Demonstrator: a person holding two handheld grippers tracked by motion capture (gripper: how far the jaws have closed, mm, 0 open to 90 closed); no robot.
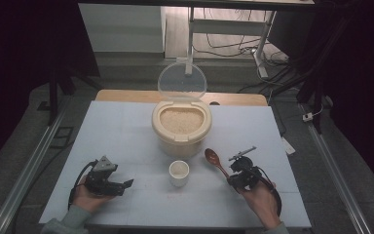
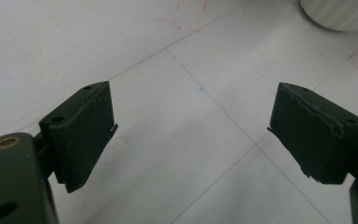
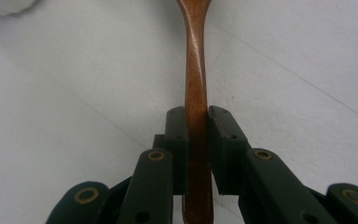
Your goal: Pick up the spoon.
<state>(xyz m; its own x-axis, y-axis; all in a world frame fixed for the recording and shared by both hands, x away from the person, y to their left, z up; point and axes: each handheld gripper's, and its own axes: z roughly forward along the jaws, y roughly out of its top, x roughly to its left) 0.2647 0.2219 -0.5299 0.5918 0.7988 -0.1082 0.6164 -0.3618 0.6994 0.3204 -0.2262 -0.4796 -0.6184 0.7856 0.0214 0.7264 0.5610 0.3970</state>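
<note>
**Spoon gripped by the handle, rice bin ahead**

Nearest the person, the right gripper (image 1: 237,171) has its jaws clamped on the handle of the wooden spoon (image 1: 215,161); in the right gripper view the pads press both sides of the brown handle (image 3: 196,116), which runs straight away from the gripper. The left gripper (image 1: 121,185) sits left of the white cup (image 1: 179,173), jaws wide apart with nothing between them, and in the left gripper view the cup's base (image 2: 340,14) shows off to the upper right.

The spoon's long axis points from the right gripper up and leftward, its bowl (image 1: 211,156) lying just right of the cup and near the foot of the rice container (image 1: 181,127). The cup appears to hold a little rice already.

Beyond the cup stands the cream container, full of rice, its clear lid (image 1: 181,82) hinged upright at the back. My reading: the coming move is a lift and swing of the spoon forward-left over the container's open mouth; the right hand is the nearer one.

No brand, label or readable writing shows; only faint red marks on the table (image 2: 186,25).
</note>
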